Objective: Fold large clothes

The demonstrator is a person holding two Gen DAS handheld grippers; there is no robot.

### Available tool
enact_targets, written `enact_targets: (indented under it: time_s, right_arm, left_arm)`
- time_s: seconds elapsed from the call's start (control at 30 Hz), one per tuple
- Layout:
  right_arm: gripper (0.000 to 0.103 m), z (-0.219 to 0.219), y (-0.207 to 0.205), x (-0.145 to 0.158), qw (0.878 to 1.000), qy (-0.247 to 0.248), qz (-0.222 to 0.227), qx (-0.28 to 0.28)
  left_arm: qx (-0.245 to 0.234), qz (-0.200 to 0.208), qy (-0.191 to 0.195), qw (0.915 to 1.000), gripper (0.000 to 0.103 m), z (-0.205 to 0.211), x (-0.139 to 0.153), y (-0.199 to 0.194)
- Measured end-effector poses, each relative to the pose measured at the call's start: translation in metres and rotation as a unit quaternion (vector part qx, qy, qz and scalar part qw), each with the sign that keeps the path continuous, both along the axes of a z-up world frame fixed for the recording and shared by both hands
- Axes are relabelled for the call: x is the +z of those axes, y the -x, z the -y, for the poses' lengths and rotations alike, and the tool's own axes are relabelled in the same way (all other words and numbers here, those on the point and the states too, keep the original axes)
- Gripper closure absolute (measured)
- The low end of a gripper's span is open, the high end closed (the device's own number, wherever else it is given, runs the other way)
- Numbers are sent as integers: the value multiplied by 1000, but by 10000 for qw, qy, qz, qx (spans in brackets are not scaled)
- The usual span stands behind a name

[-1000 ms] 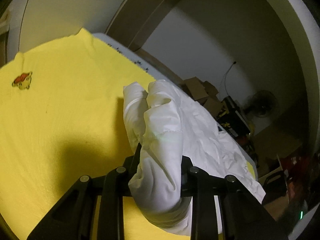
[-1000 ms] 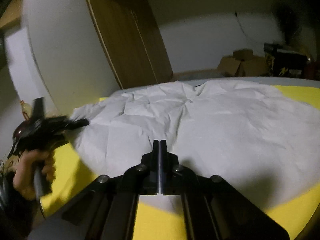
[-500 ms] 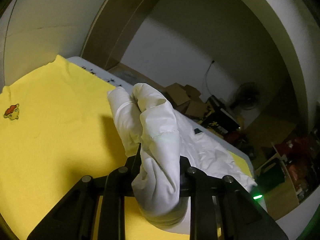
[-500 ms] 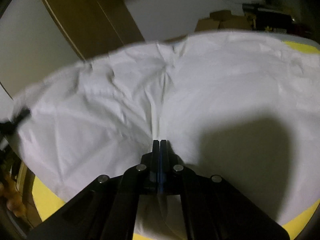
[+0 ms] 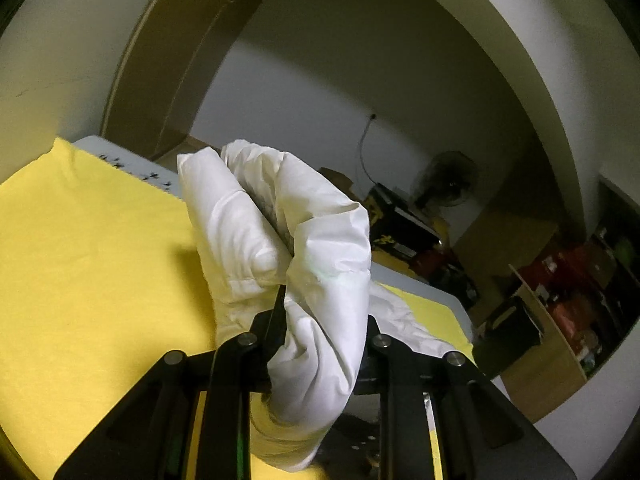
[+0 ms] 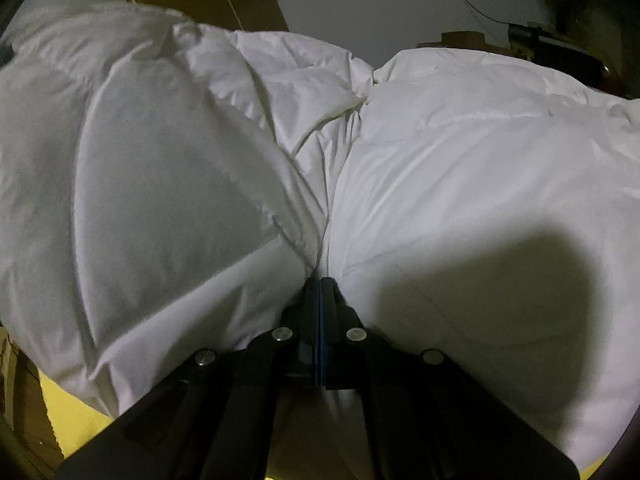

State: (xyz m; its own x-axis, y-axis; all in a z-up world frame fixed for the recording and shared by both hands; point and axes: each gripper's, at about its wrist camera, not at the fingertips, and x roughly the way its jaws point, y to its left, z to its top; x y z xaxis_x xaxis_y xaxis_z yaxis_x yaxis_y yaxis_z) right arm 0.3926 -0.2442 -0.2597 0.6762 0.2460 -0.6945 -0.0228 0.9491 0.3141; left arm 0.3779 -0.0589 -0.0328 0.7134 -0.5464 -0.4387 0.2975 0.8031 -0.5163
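While the wrinkled white cotton garment (image 6: 460, 168) fills nearly the whole right wrist view, you have it pinched in both tools at once. Your right gripper (image 6: 320, 292) has its jaws pressed together on a gathered seam of the fabric, which fans away from the pinch to the left, the right and the far side in broad creased panels. A dark shadow lies on the cloth at the near right.

In the left wrist view, your left gripper (image 5: 320, 300) is clamped on a bunched end of the same white garment (image 5: 296, 240); the cloth stands up out of the jaws in thick rounded folds and trails off to the right, down onto the surface.

Under the garment lies a bright yellow cloth cover (image 5: 92, 264), spread over a pale grey tabletop (image 5: 424, 284) whose edge shows along the far side. A strip of the yellow cover (image 6: 76, 412) also shows below the fabric at the near left.

Beyond the tabletop, a brown wooden wardrobe (image 5: 168, 76) stands against the white wall at far left, and a dark standing fan (image 5: 448, 176) sits near stacked cardboard boxes at far right.
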Motion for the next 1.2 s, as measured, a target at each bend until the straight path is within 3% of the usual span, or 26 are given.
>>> enact_targets:
  time_s: [0.1,0.2,0.27,0.37,0.5,0.6,0.7,0.8,0.87,0.97,1.2]
  right_arm:
    - [103,6,5,-1,9997,-226,17,36]
    - [103,37,19,8,9932,-1152,93,-106]
    - [103,67,51,26,9841,-1656,483,-420]
    - [103,110,101,56,9790,-1614,951,-798]
    - [103,195,152,74,9713,-1092,1292,-1670]
    - [99,251,174,64,9645,-592,1239,-2255]
    - [99,288,189,40,9578,-951,1153,-2455]
    - [99,295,202,15,9484,-1453,1236,-2532]
    - [99,305,198,10,9432,-1791,1033,-2602]
    - [99,307,200,15,9436,-1588,1113,-2684]
    - [99,290,192,16,9448,-1960,909,-2462]
  left_arm:
    - [-98,28,-46,9999,82,21,10,1]
    - [-215,71,-131,9997,82,45,22,-3]
    - [-323,95,-184,9993,82,60,28,-4]
    - [-561,176,-263,9979,82,91,33,1]
    - [-827,157,-222,9962,83,133,32,12]
    - [-956,49,-74,9954,83,162,29,19]
    - [-962,15,-106,9953,83,194,23,22]
    - [-1019,-200,-177,9944,83,224,7,20]
    - [-1140,-322,-291,9925,83,245,-6,21]
    - [-1363,-403,-528,9884,83,283,-28,28]
    - [-1684,-572,-937,9796,83,333,-73,47]
